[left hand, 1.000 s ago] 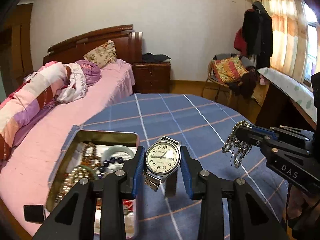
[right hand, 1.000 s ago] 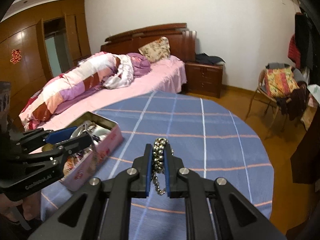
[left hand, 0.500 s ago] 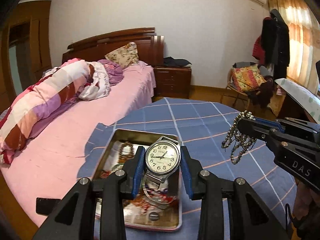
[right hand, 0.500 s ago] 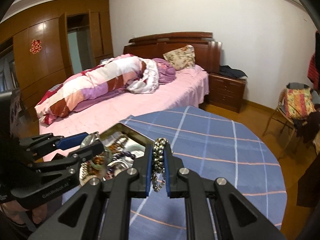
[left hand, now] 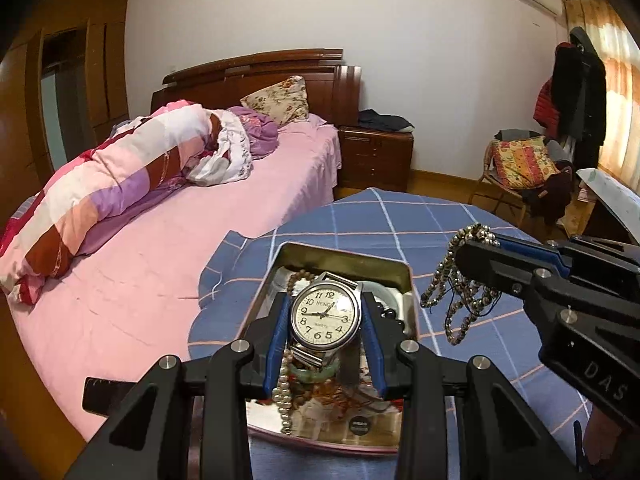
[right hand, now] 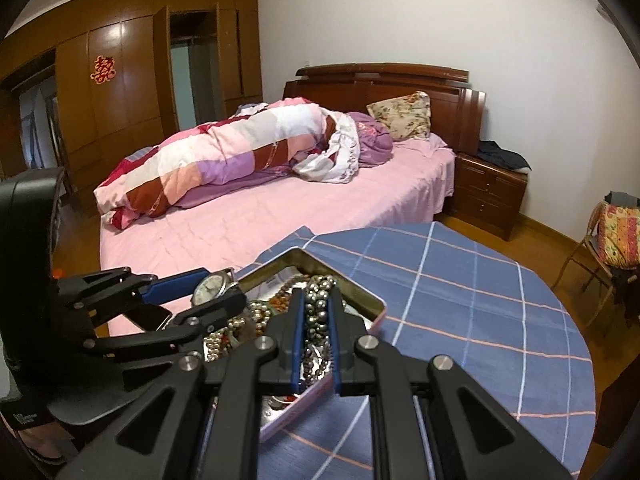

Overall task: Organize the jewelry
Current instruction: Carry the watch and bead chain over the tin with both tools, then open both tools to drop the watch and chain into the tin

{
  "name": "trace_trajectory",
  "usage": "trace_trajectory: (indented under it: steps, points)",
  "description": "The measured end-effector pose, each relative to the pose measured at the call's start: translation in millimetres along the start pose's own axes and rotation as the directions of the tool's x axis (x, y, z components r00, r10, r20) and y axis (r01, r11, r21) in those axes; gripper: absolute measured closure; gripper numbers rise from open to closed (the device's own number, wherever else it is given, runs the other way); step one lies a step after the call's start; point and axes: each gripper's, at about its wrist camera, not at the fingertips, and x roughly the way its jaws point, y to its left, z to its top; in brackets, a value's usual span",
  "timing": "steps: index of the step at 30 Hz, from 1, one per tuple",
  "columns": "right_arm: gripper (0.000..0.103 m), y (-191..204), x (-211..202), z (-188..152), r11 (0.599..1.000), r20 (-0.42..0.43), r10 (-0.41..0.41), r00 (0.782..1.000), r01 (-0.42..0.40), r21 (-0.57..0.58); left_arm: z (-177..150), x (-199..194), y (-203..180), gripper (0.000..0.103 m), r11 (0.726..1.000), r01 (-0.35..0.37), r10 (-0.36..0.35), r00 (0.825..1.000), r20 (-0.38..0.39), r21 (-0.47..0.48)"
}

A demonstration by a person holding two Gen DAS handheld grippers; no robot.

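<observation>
My left gripper [left hand: 325, 314] is shut on a silver wristwatch [left hand: 325, 317] with a cream dial, held over the open metal tin [left hand: 352, 258], which holds several bead strings and bracelets. My right gripper [right hand: 316, 300] is shut on a silver bead chain [right hand: 318, 312], whose loops hang down above the tin's [right hand: 362, 292] near end. In the left wrist view the right gripper [left hand: 476, 246] reaches in from the right with the bead chain [left hand: 456, 292] dangling just right of the tin. In the right wrist view the left gripper [right hand: 212, 284] with the watch [right hand: 210, 285] sits at the left.
The tin rests on a round table with a blue checked cloth [left hand: 400, 216]. A pink bed with a rolled quilt [left hand: 120, 184] stands beyond the table's left edge. A wooden nightstand [left hand: 376, 152] and a chair with a cushion [left hand: 520, 164] stand farther back.
Both grippers have swung left across the table until they hang over the tin. The watch and the bead chain stay gripped as before.
</observation>
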Motion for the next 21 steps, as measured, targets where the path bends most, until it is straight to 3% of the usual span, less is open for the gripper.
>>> trace_trajectory:
  steps: [21]
  points:
    - [0.090, 10.7, 50.1, -20.7, 1.000, -0.128, 0.019, 0.992, -0.019, 0.002, -17.6, 31.1, 14.3, 0.067, 0.998, -0.039, 0.034, 0.995, -0.095, -0.045]
